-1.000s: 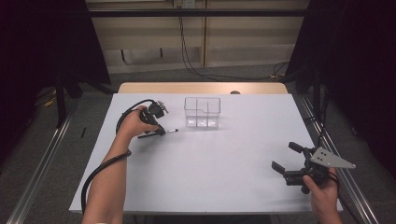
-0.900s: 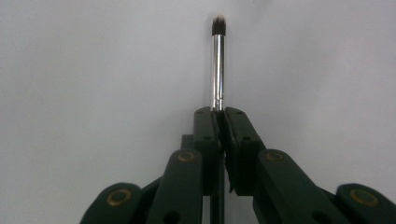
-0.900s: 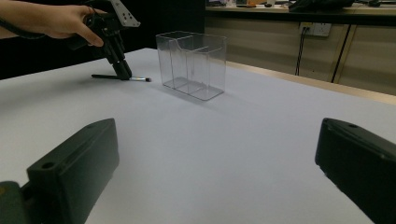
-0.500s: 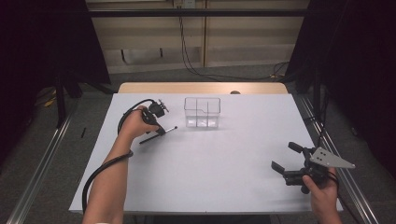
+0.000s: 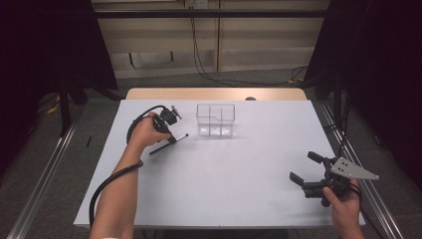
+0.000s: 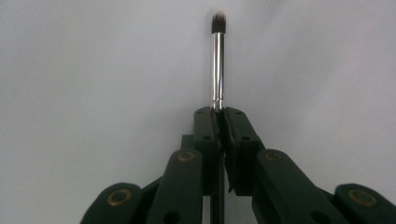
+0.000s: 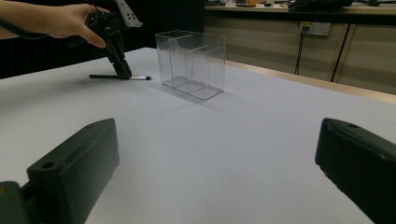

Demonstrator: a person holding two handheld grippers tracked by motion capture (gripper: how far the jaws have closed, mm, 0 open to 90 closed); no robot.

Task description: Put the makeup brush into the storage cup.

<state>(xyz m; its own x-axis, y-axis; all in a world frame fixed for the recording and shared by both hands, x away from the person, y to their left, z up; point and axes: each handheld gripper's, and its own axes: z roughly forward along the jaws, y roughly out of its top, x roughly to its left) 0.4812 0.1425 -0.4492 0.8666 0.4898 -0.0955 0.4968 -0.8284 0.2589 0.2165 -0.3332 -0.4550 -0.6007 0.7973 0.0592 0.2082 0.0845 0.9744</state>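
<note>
A thin black makeup brush (image 5: 158,149) with a silver ferrule lies on the white table (image 5: 224,189) at the left, just left of a clear divided box (image 5: 215,120). My left gripper (image 5: 172,141) points down at the table, shut on the brush near the ferrule. In the left gripper view the brush (image 6: 217,65) sticks out past the closed jaws (image 6: 222,114), bristle tip farthest away. My right gripper (image 5: 302,166) is held near the front right of the table, open and holding nothing. The right gripper view looks between its own wide jaws (image 7: 217,135) toward the box (image 7: 191,63) and the brush (image 7: 105,76).
The box stands upright at the table's far middle with its compartments empty. A wooden strip (image 5: 214,93) runs along the table's far edge. Cables (image 5: 199,55) hang behind the table, and metal rails (image 5: 348,144) flank its sides.
</note>
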